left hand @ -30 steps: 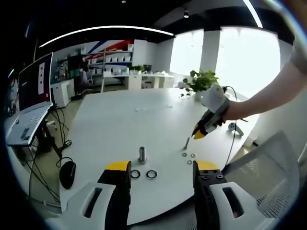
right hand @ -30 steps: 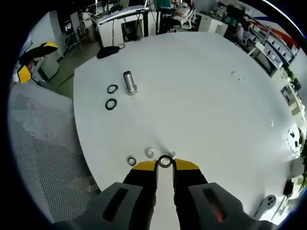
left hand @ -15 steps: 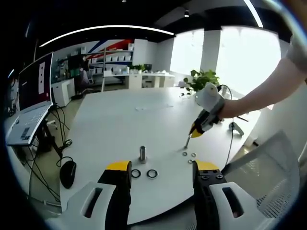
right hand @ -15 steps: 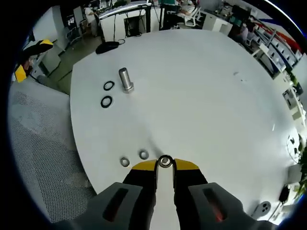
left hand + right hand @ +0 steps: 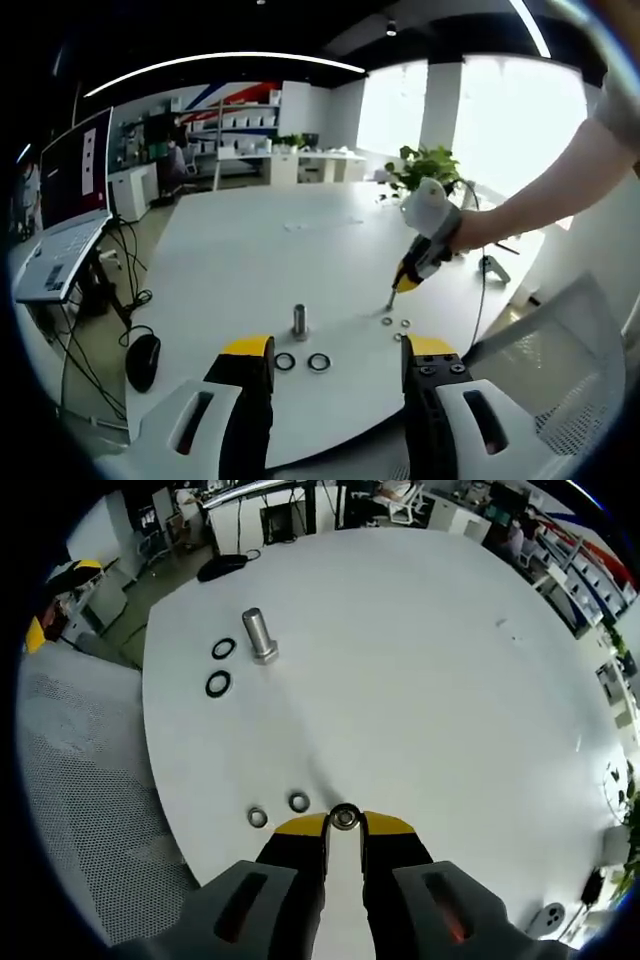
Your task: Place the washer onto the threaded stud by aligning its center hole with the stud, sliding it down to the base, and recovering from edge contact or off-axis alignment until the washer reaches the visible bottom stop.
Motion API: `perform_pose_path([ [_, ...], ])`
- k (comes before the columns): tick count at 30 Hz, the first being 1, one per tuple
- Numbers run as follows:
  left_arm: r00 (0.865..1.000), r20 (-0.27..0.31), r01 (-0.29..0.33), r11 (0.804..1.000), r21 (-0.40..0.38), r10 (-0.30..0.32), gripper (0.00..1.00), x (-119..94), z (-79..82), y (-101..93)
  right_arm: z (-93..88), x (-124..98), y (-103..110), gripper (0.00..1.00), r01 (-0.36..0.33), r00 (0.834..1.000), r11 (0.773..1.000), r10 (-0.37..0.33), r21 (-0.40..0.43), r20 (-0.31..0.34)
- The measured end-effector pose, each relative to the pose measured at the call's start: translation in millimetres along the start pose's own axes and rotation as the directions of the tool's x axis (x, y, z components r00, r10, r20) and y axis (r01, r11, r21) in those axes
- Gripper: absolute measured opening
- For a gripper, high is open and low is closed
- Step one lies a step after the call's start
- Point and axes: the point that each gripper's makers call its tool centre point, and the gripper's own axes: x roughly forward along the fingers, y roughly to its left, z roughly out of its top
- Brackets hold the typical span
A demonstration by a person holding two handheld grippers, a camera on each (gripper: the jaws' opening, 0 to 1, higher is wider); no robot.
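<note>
Right gripper (image 5: 344, 827) seen clamped narrow on a washer (image 5: 345, 817): small silvery ring, dark centre hole, pinched by its rim between yellow-tipped jaws, held just above white table (image 5: 420, 670). Viewed from left gripper view, same gripper (image 5: 393, 296) hung nose-down over table, gripped by a person's hand (image 5: 462, 230). Two more silver washers (image 5: 258, 817) (image 5: 299, 802) lay flat just beside the held one, near table edge. Threaded stud (image 5: 257, 634) stood upright well apart from held washer, grey metal cylinder on a wider base, bare. Two black rings (image 5: 224, 649) (image 5: 217, 684) lay flat just beside stud. Left gripper (image 5: 335, 352) held wide apart, nothing between jaws, hovering off table edge with stud (image 5: 298, 320) and black rings beyond its tips. Laptop (image 5: 60, 240) at far left.
</note>
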Motion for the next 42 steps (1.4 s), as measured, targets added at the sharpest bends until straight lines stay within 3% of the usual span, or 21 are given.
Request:
perform_pose_path([
  [28, 1.0, -0.014, -0.013, 1.0, -0.007, 0.013, 0.49, 0, -3.2, 2.9, -18.2, 38, -3, 0.14, -0.026, 0.994, 0.997, 0.018, -0.076, -0.108],
  [39, 1.0, -0.014, -0.021, 1.0, -0.004, 0.021, 0.49, 0, -3.6, 4.1, -25.9, 42, -7, 0.15, -0.026, 0.993, 0.999, 0.022, -0.036, -0.118],
  [42, 1.0, -0.014, -0.021, 1.0, -0.003, 0.021, 0.49, 0, -3.7, 3.8, -27.1, 42, -8, 0.19, -0.023, 0.992, 0.999, 0.019, -0.028, -0.125],
])
